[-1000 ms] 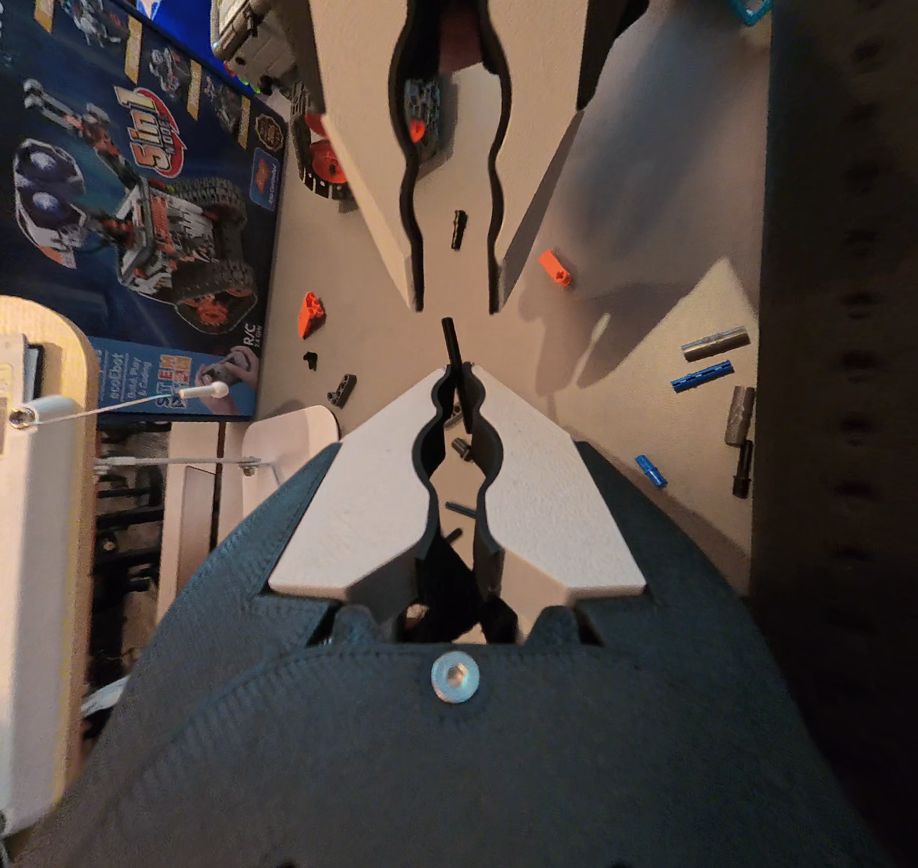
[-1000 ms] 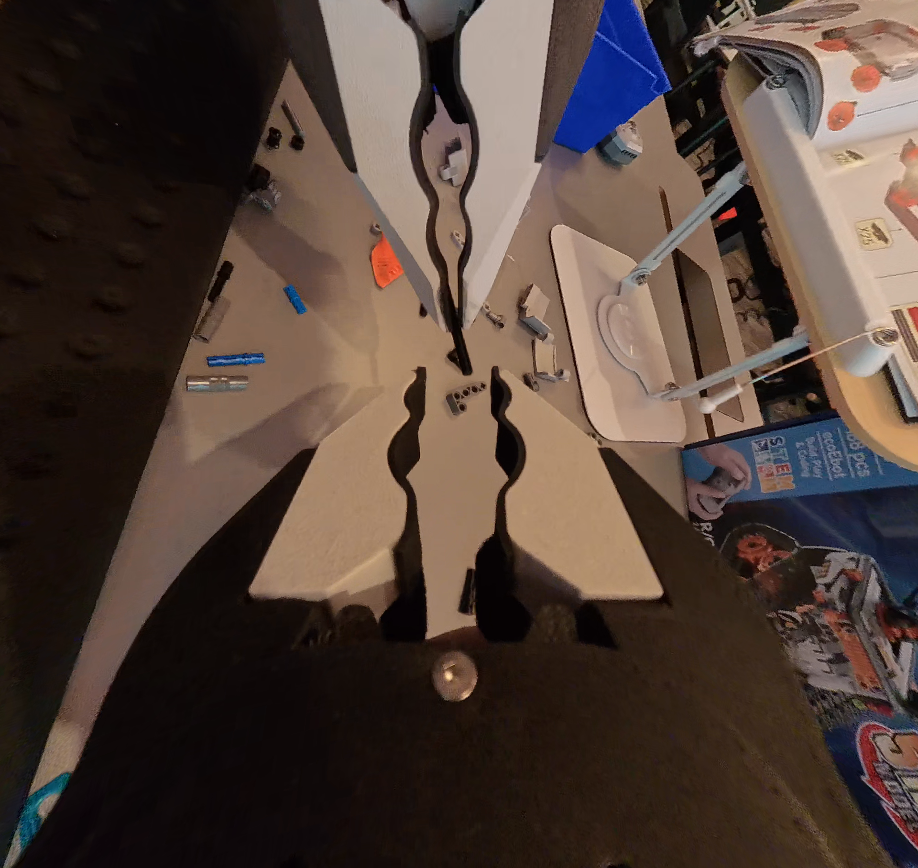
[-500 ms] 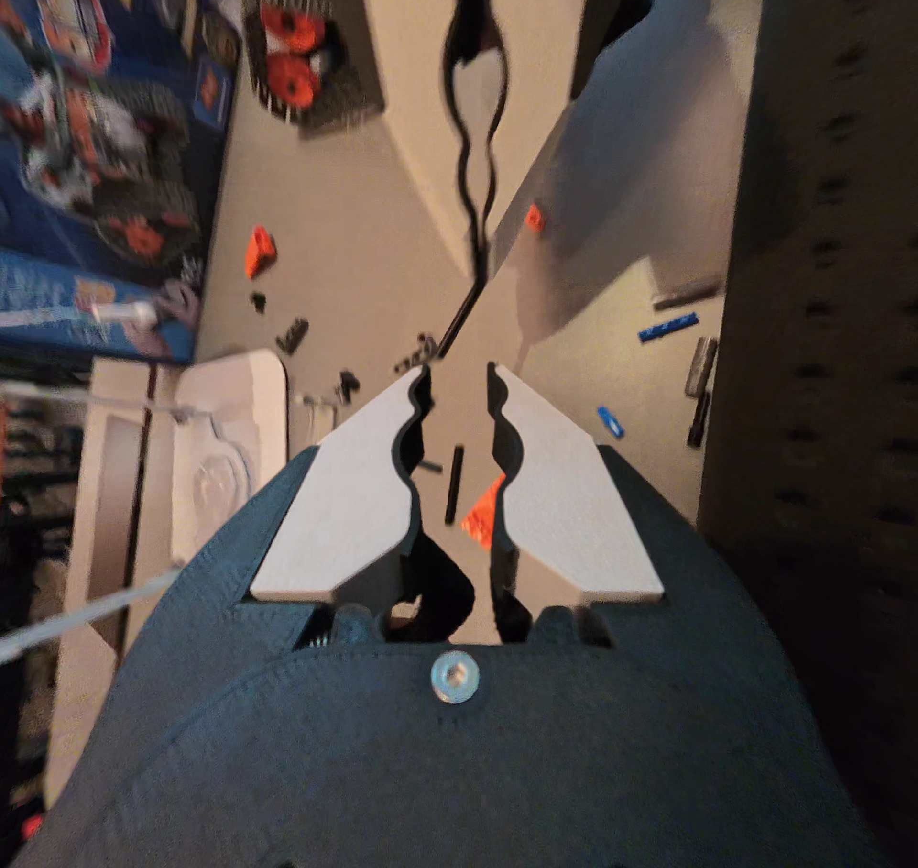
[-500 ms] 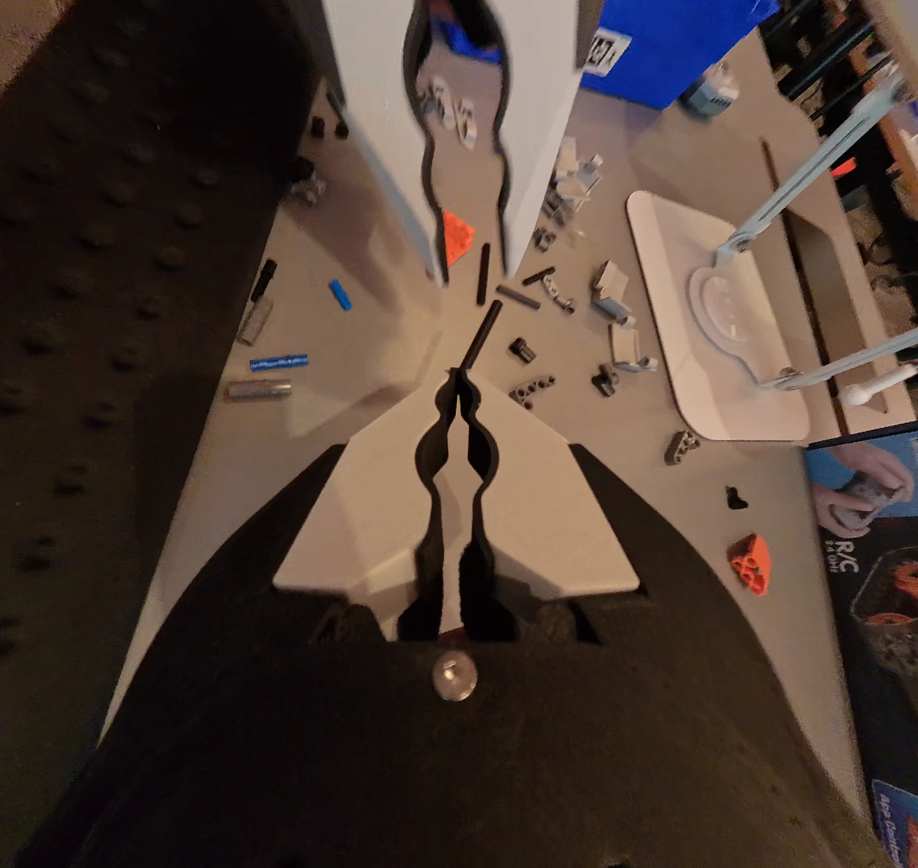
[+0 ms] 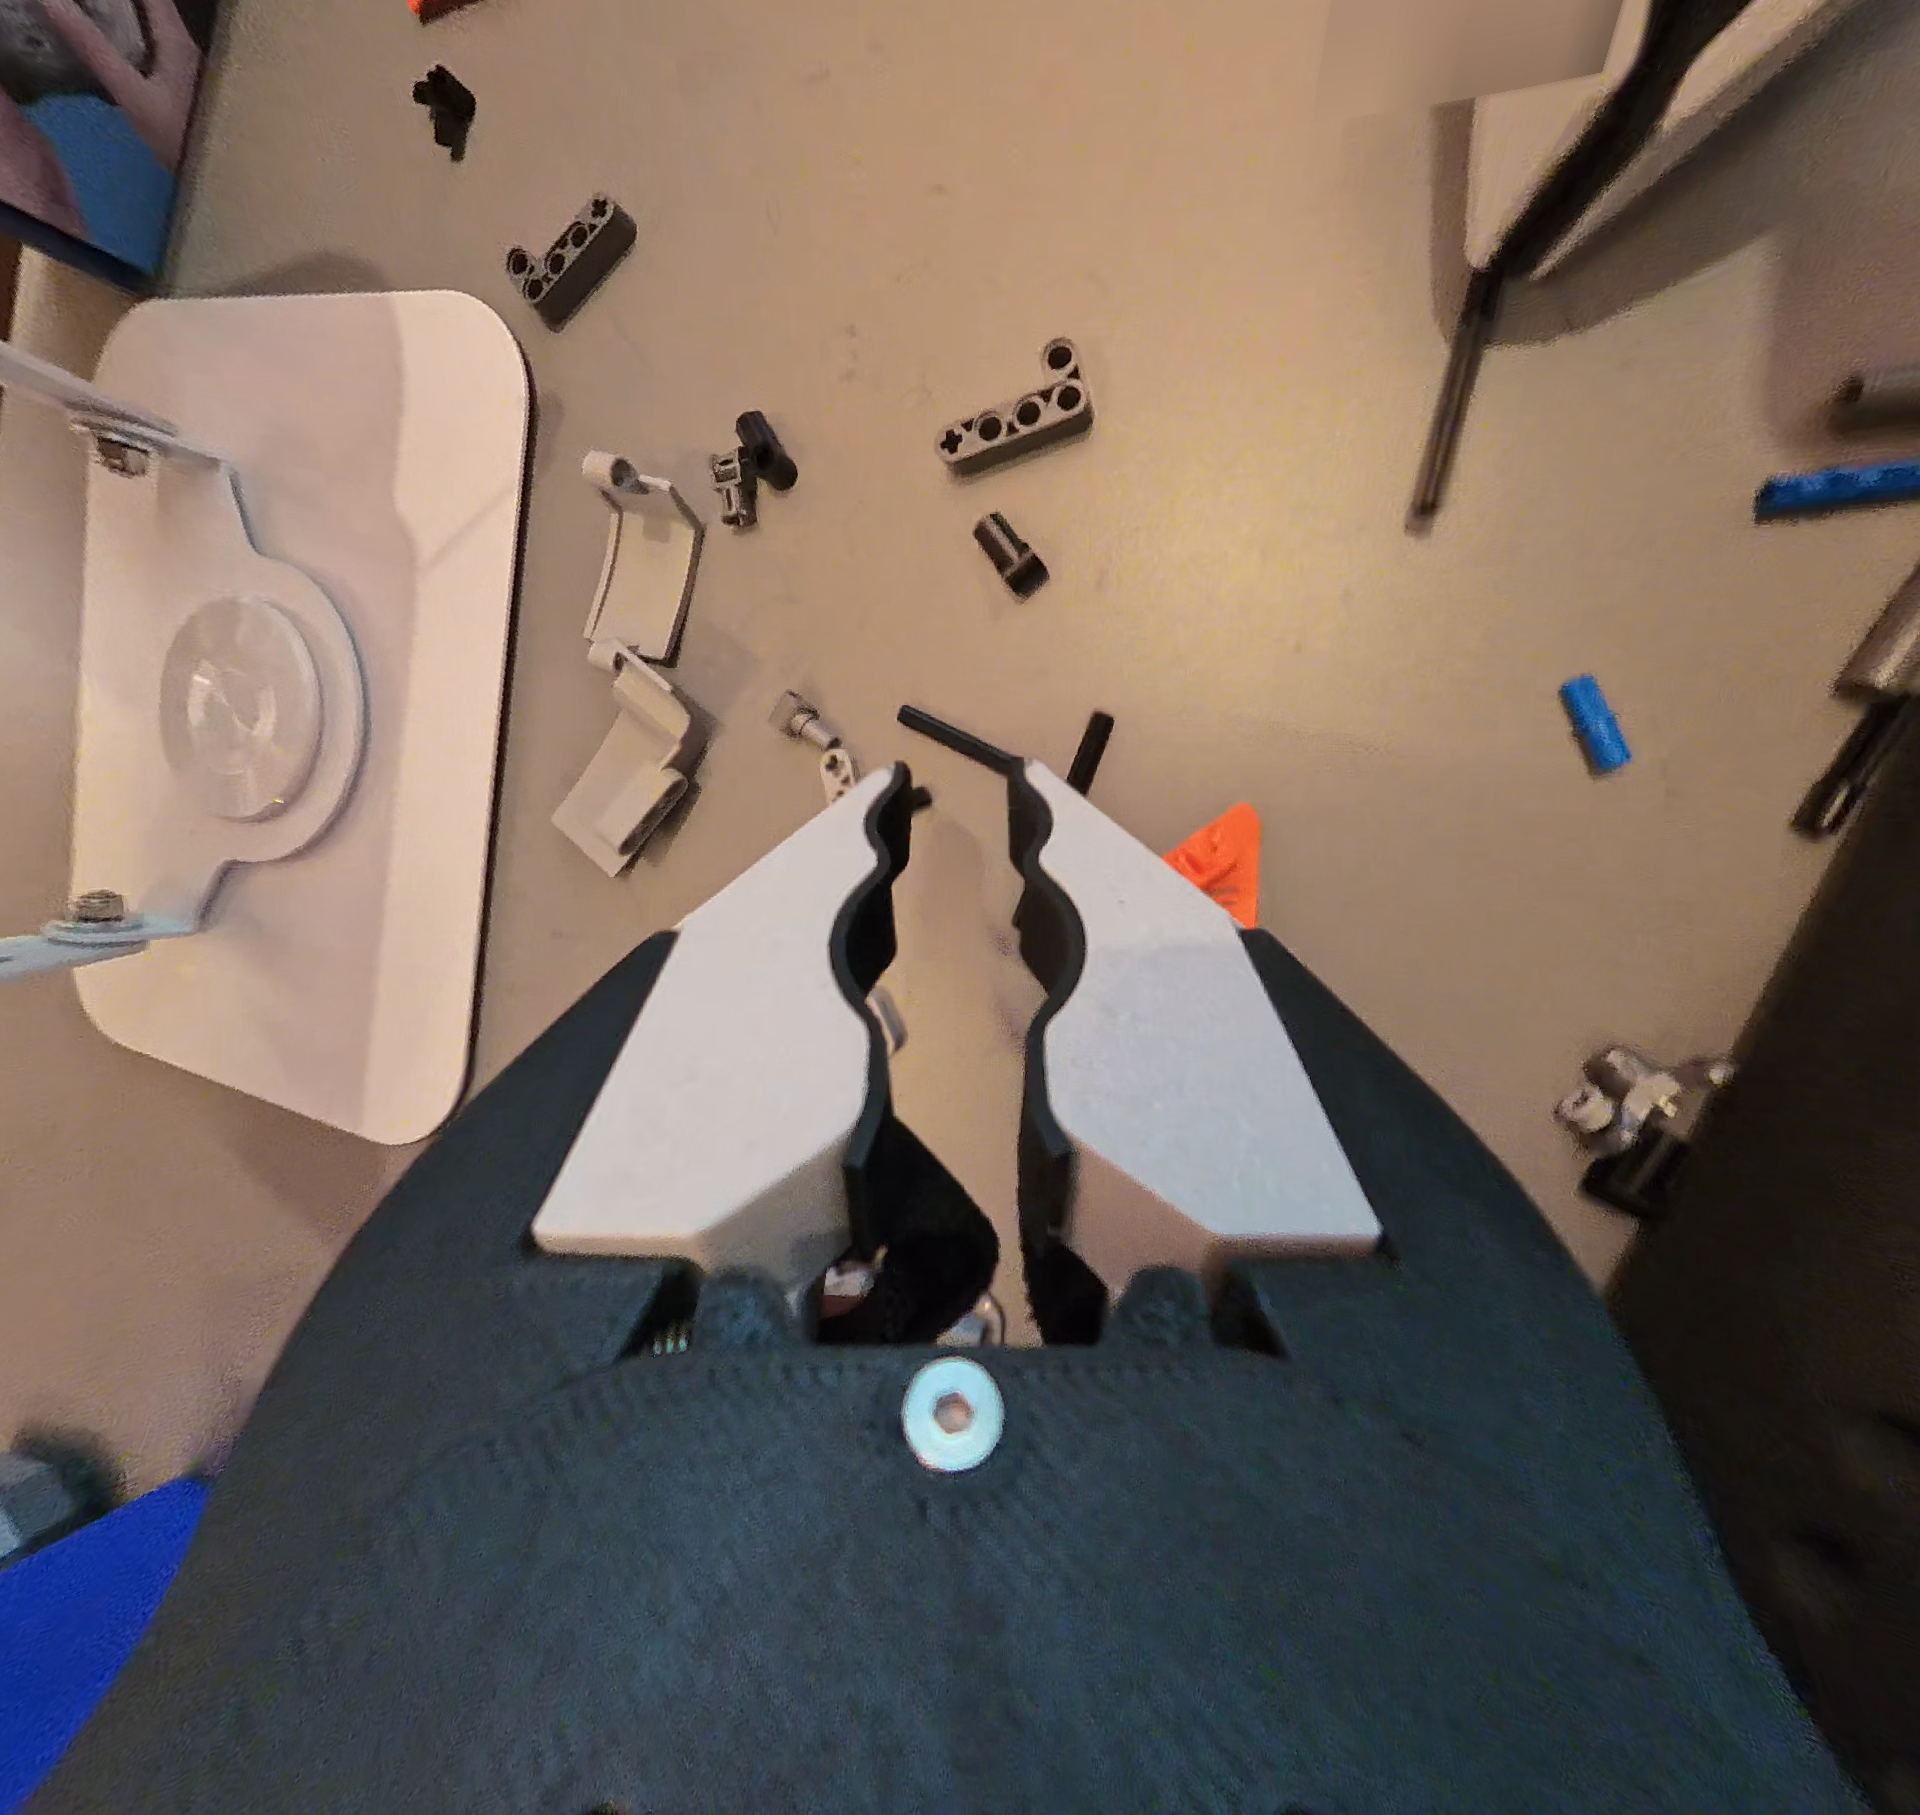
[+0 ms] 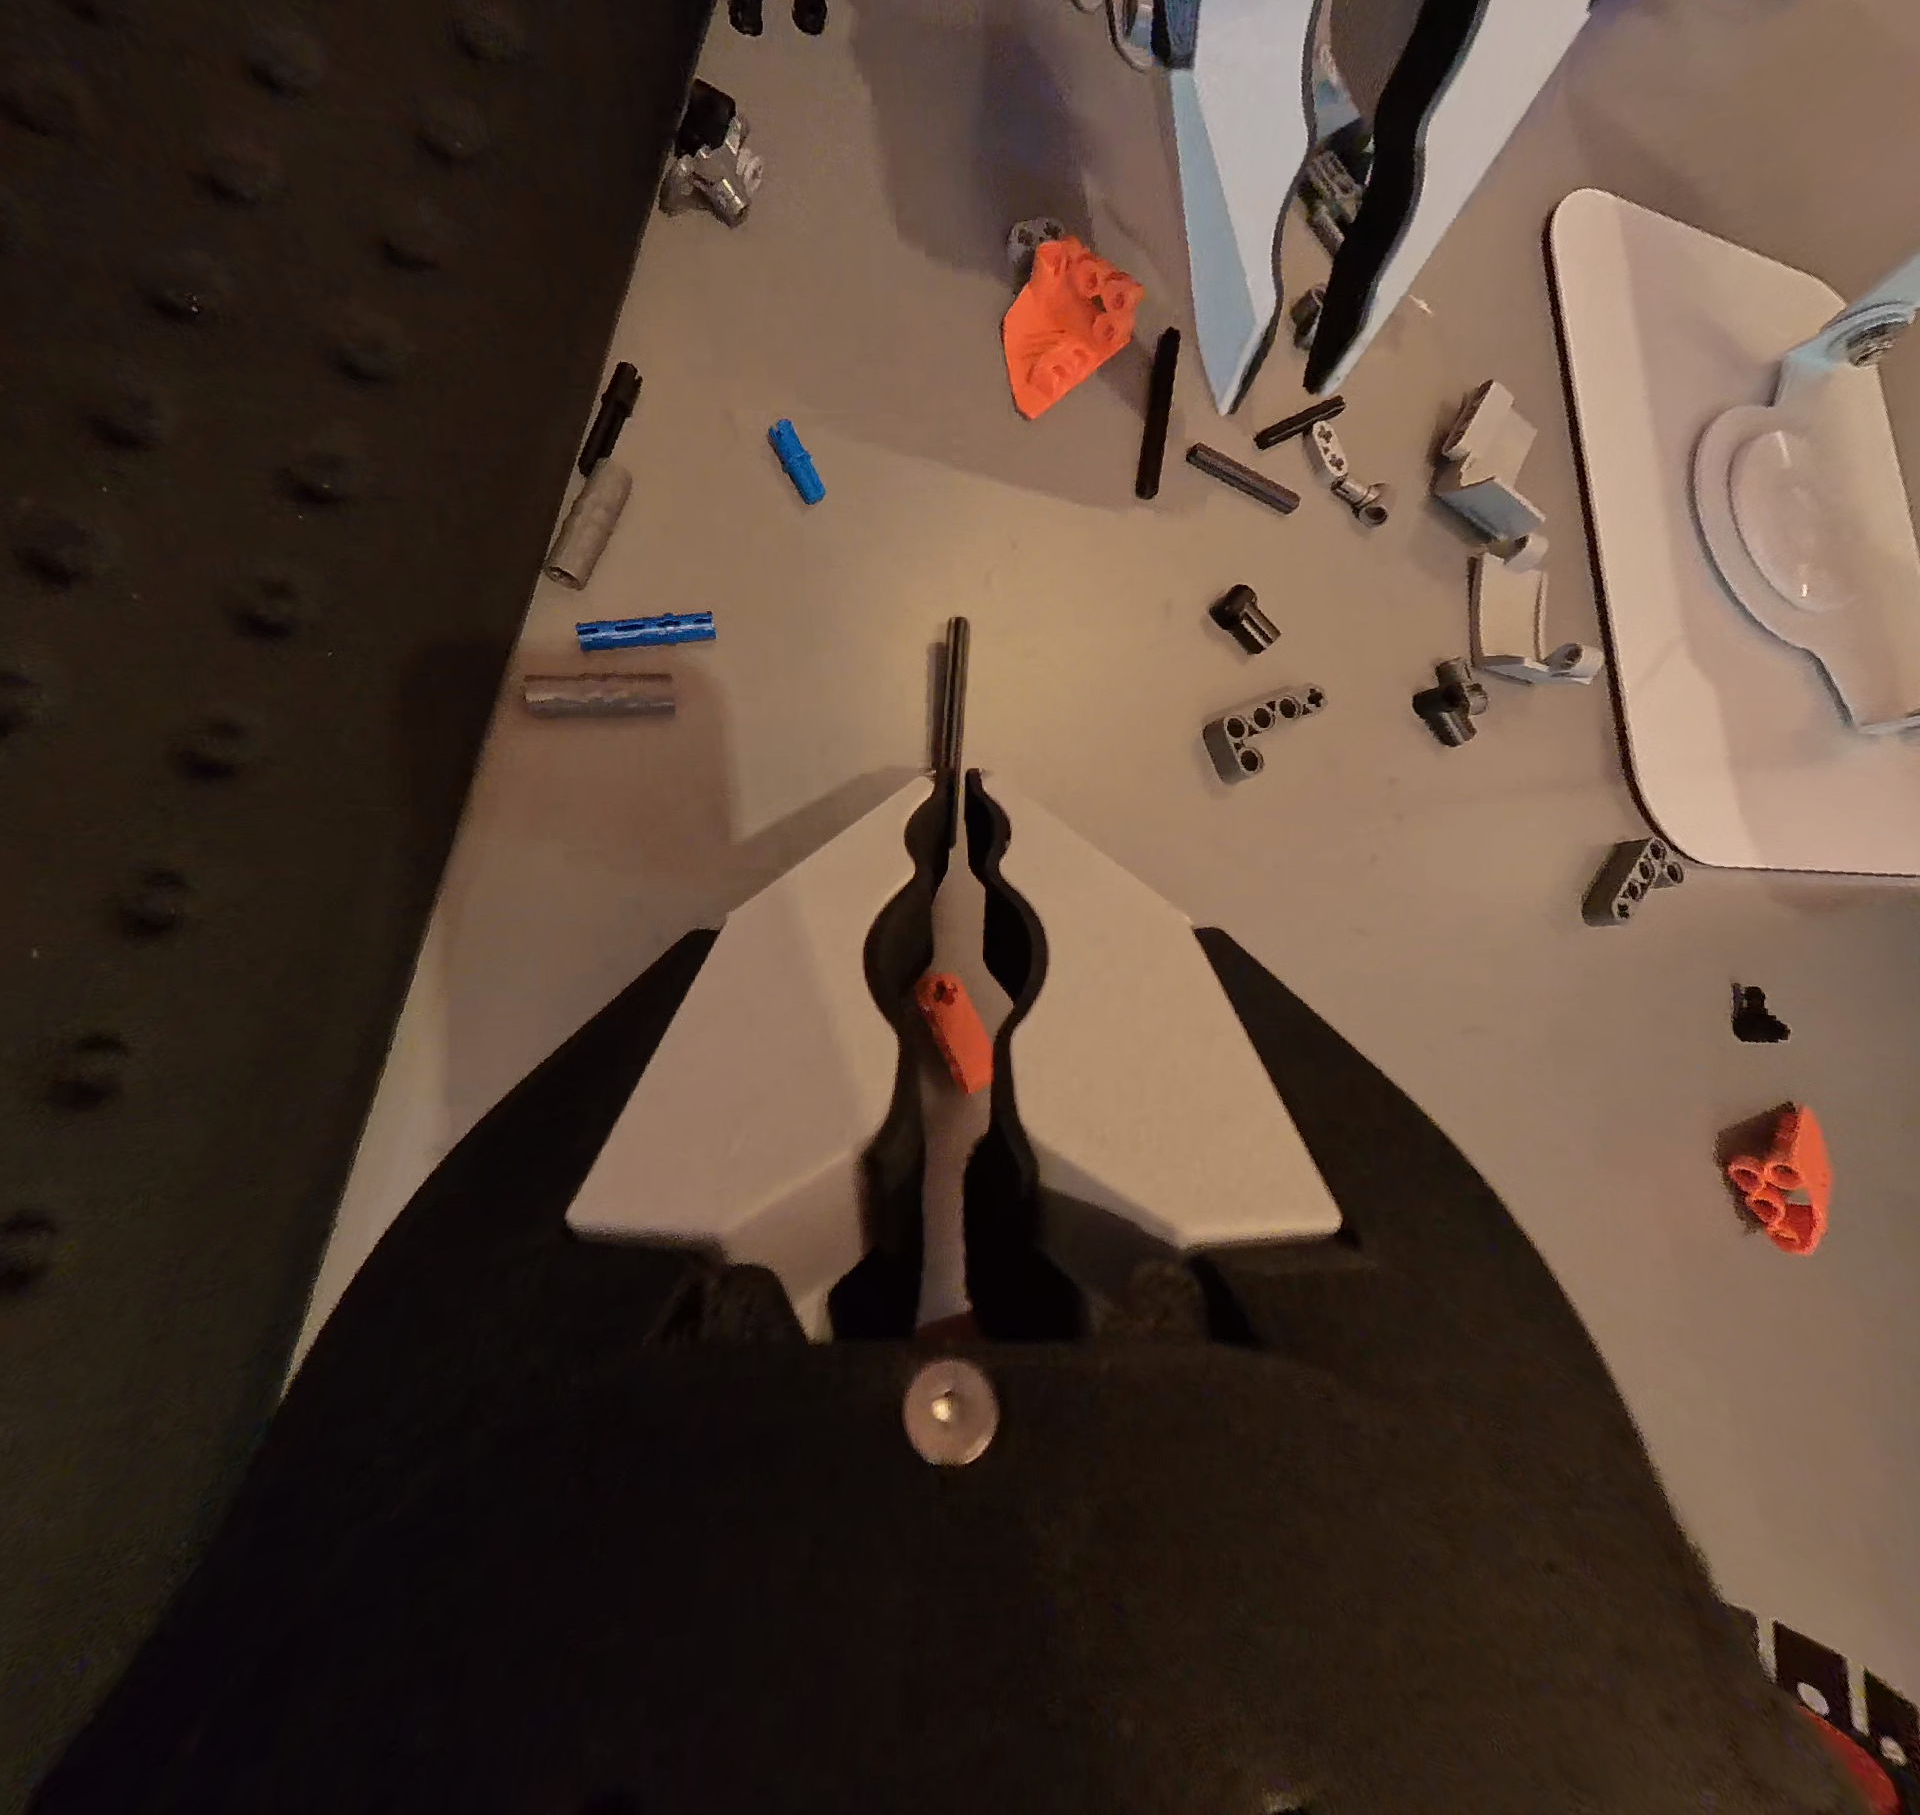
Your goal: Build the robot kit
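Observation:
My right gripper is shut on a thin black axle that sticks out forward past its tips, above the tan table. A small orange connector lies on the table under its fingers. My left gripper is open and empty, low over loose parts: a black rod at its tips, another black rod and an orange wedge piece beside its right finger. The right gripper with the axle shows at the top right of the left wrist view. The left gripper shows at the top of the right wrist view.
A white lamp base lies left of the parts. Grey L-beams, curved grey panels, blue pins and a grey sleeve are scattered about. A dark studded board borders the table. A printed box sits far left. There is about 12 cm between the tips of the two grippers. My left tips are about 15 cm from the small orange connector, my right tips only 5 cm.
The black axle passed from my left gripper to my right: the right shut on it, the left opened. The grippers then drew apart and the left dropped toward the loose parts.

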### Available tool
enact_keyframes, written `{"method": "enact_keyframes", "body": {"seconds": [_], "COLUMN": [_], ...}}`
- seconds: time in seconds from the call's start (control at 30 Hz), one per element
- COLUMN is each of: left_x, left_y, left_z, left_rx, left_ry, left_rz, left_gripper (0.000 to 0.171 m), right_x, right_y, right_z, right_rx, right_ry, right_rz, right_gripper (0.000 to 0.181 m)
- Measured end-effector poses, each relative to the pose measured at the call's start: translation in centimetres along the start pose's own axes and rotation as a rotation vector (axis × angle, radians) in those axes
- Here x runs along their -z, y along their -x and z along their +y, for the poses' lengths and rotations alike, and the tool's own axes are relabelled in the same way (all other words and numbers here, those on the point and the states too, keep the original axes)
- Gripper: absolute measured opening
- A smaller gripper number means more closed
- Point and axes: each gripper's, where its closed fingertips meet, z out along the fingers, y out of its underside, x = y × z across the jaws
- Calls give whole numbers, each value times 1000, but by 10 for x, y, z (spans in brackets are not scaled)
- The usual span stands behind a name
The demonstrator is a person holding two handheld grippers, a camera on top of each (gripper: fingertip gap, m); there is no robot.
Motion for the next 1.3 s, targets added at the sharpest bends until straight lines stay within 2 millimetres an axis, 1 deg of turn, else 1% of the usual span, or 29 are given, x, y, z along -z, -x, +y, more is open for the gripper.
{"method": "enact_keyframes", "body": {"seconds": [0.13, 0.2, 0.27, 0.37, 0.5, 0.6, 0.67, 0.8, 0.87, 0.97, 1.07, 1.1, 1.17, 1.3], "left_x": [-10, -12, -17, -20, -22, -20, -16, -5, 1, 9, 11, 12, 14, 15], "left_y": [-4, -7, -3, -5, -6, -7, -13, -17, -17, -23, -24, -27, -35, -38], "left_z": [3, 1, 5, 0, -3, -9, -21, -41, -52, -69, -76, -80, -89, -97], "left_rx": [186, 255, 274, 277, 226, 146, 87, 61, 37, -66, -212, -248, -286, -375], "left_ry": [54, 46, 70, 48, 28, -1, -50, -126, -161, -208, -181, -187, -213, -212], "left_rz": [59, 93, 65, 68, 50, 19, 22, 27, 17, -25, -126, -137, -133, -186], "left_gripper": [17, 16, 14, 4, 2, 2, 2, 3, 3, 2, 2, 2, 2, 2], "right_x": [1, 2, 1, 1, 3, 6, 10, 19, 28, 41, 43, 42, 40, 39], "right_y": [-2, -3, -2, -2, -5, -9, -13, -25, -37, -49, -51, -51, -51, -49], "right_z": [1, 1, 0, 1, 1, -1, -2, -5, -12, -25, -29, -29, -27, -27], "right_rx": [-10, -13, -16, -18, -26, -35, -45, -57, -52, -71, -81, -77, -73, -59], "right_ry": [-9, -12, -15, -15, -22, -37, -47, -67, -103, -169, -203, -204, -198, -195], "right_rz": [5, 4, 2, 1, 11, 27, 42, 96, 170, 236, 247, 250, 251, 246], "right_gripper": [0, 0, 0, 0, 0, 2, 7, 15, 14, 14, 17, 18, 21, 21]}}
